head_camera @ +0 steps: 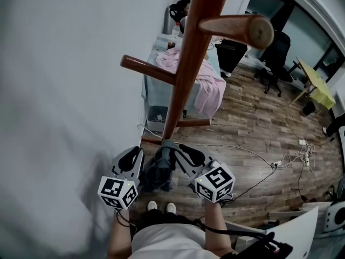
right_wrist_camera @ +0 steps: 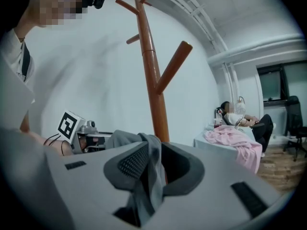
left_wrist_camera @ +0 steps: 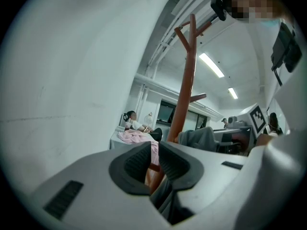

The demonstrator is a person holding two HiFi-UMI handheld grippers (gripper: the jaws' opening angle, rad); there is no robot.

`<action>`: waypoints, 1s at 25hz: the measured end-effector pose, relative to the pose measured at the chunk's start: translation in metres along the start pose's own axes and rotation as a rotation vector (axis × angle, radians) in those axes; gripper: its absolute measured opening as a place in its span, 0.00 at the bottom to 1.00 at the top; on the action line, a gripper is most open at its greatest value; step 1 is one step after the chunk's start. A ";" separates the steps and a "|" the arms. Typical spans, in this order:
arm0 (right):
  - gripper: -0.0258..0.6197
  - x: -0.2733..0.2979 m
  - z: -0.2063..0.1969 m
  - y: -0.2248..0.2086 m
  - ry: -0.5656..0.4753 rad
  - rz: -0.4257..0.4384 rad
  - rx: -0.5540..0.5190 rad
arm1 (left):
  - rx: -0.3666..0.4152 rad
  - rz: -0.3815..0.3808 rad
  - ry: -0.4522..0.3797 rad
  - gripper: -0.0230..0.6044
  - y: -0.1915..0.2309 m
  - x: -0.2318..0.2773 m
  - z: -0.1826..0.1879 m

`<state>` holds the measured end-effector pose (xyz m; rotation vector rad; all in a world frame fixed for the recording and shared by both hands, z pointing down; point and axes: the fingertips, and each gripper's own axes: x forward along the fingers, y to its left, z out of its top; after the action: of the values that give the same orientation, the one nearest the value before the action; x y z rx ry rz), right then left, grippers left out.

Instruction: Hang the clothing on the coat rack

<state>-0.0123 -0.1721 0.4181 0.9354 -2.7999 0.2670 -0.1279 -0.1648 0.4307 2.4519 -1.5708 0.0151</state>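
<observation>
Hanging between the two tools, the soft crumpled grey garment (head_camera: 159, 169) sits low and close to the person's body, just short of the foot of the tall reddish-brown wooden coat rack (head_camera: 186, 63). The right gripper (head_camera: 190, 158) has its jaws pressed onto a fold of the grey cloth, which spills out between the pads in the right gripper view. The left gripper (head_camera: 131, 163) has its jaws nearly together, and grey fabric shows at their root, so it appears to pinch the other end.

What matters is height. The rack's pole rises straight ahead from the plank floor (head_camera: 253, 123), between the two grippers, and its long axis runs upward. Every peg lies well above the cloth. The lower slanted peg (head_camera: 146, 68) points to the left gripper's side, and the thick round-ended peg (head_camera: 237, 27) points to the right gripper's side. Both grippers seem about equally near the pole, so I judge the next move to be a lift, not a reach.
</observation>
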 end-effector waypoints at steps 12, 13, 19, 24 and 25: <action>0.09 -0.035 0.075 0.002 -0.209 -0.057 -0.088 | 0.067 0.071 -0.150 0.13 -0.005 -0.012 0.057; 0.08 -0.038 0.079 0.003 -0.229 -0.063 -0.099 | 0.076 0.092 -0.167 0.12 -0.005 -0.015 0.063; 0.07 -0.045 0.092 0.007 -0.283 -0.078 -0.141 | 0.142 0.130 -0.248 0.06 -0.015 -0.026 0.093; 0.07 -0.044 0.090 0.008 -0.275 -0.079 -0.161 | 0.204 0.125 -0.276 0.06 -0.026 -0.028 0.102; 0.07 -0.044 0.091 0.009 -0.274 -0.078 -0.162 | 0.202 0.121 -0.277 0.06 -0.027 -0.029 0.103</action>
<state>0.0067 -0.1600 0.3195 1.1133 -2.9617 -0.1072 -0.1275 -0.1486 0.3216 2.5975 -1.9178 -0.1604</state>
